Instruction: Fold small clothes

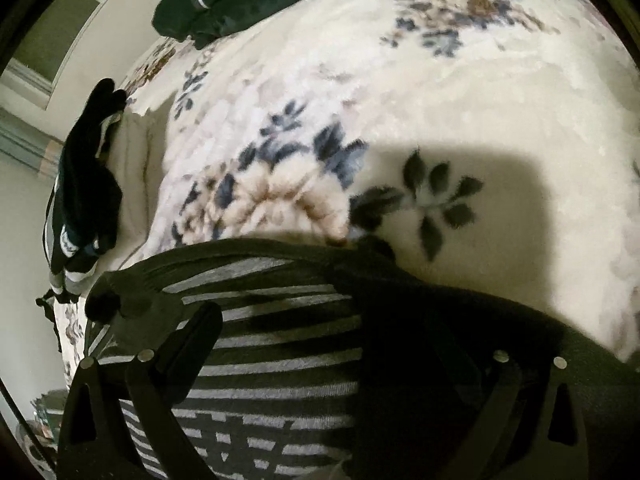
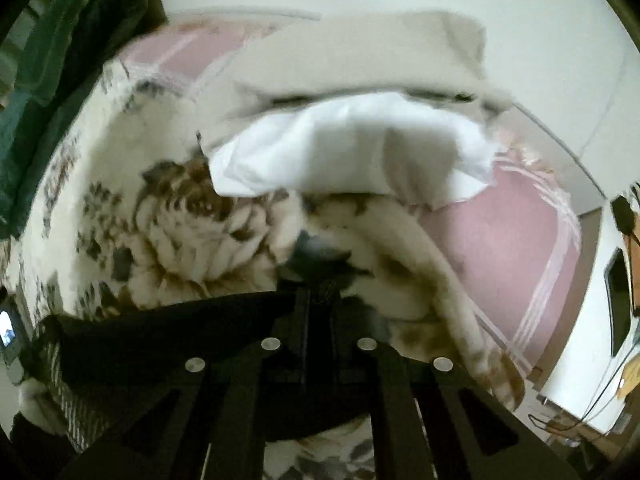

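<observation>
Left wrist view: left gripper (image 1: 320, 320) jaws stand wide over the striped garment (image 1: 280, 360), which lies on the floral blanket (image 1: 420, 100); a dark clothes pile (image 1: 86, 184) sits at the blanket's left edge. Right wrist view: right gripper (image 2: 320, 300) jaws closed together on the garment's dark edge (image 2: 180, 332), white pillow (image 2: 352, 144) beyond.

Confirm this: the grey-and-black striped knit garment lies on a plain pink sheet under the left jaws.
Not quite. In the left wrist view the grey-and-black striped knit garment lies on a cream fleece blanket with blue and tan flowers, not a plain pink sheet.
</observation>
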`<act>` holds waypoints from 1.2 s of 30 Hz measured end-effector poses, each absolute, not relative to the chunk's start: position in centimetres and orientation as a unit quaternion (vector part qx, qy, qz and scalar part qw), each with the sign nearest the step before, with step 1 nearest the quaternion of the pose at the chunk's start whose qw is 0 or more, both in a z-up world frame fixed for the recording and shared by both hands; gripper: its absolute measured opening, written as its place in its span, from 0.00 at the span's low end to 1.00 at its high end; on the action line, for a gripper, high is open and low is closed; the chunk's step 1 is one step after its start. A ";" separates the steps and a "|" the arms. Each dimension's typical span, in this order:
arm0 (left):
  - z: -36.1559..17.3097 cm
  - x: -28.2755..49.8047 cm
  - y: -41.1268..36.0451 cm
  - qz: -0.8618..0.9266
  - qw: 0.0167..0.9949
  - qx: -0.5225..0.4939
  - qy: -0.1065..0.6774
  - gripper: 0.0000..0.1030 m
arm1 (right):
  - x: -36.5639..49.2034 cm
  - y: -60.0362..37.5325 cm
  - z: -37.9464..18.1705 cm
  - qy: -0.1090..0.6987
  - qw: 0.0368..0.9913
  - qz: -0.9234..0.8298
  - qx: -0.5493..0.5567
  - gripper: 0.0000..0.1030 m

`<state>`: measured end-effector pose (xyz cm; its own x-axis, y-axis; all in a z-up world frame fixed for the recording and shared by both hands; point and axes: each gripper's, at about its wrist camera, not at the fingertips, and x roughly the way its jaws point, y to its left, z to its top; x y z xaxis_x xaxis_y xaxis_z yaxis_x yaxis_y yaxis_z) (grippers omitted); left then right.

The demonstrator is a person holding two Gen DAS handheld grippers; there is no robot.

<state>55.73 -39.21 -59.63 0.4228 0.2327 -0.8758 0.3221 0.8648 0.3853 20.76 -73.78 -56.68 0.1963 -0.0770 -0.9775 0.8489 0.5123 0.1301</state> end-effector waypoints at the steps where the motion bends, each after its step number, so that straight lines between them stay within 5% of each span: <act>1: -59.3 55.7 -39.0 -0.029 0.806 0.255 0.534 1.00 | 20.7 -74.2 -58.1 0.556 0.668 -0.332 0.365 0.14; 2: -58.4 55.2 -38.6 -0.032 0.811 0.249 0.528 1.00 | 19.6 -74.2 -58.7 0.564 0.659 -0.330 0.372 0.20; 4: -56.9 54.1 -37.4 -0.034 0.822 0.235 0.517 1.00 | 17.7 -74.8 -59.6 0.547 0.651 -0.329 0.410 0.52; 6: -55.3 52.6 -35.5 -0.030 0.830 0.215 0.514 1.00 | 15.9 -75.1 -59.7 0.513 0.652 -0.333 0.448 0.67; 17: -57.1 39.3 -23.3 0.054 0.781 0.199 0.590 1.00 | 15.0 -72.6 -65.3 0.448 0.644 -0.319 0.532 0.68; 18: -57.4 38.5 -22.4 0.064 0.778 0.197 0.593 1.00 | 16.3 -72.0 -65.3 0.454 0.650 -0.310 0.524 0.52; 19: -57.7 37.9 -21.6 0.072 0.776 0.194 0.596 1.00 | 16.8 -71.8 -65.1 0.466 0.651 -0.301 0.518 0.24; 21: -58.0 37.0 -20.7 0.079 0.775 0.186 0.599 1.00 | 18.4 -71.1 -64.3 0.481 0.656 -0.268 0.516 0.09; 28: -55.0 36.7 -20.6 0.063 0.799 0.141 0.581 1.00 | 20.2 -74.6 -53.6 0.398 0.726 -0.273 0.490 0.08; 32: -53.8 36.3 -22.3 0.034 0.811 0.117 0.573 1.00 | 22.5 -76.8 -53.3 0.415 0.723 -0.270 0.482 0.08; 36: -54.7 35.8 -23.9 0.022 0.805 0.110 0.583 1.00 | 22.3 -78.8 -56.3 0.432 0.680 -0.306 0.508 0.49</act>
<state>35.79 -23.88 -54.67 0.3195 0.1632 -0.9334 0.0923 0.9750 0.2020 22.30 -78.78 -56.31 0.4394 0.0232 -0.8980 0.8547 0.2969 0.4259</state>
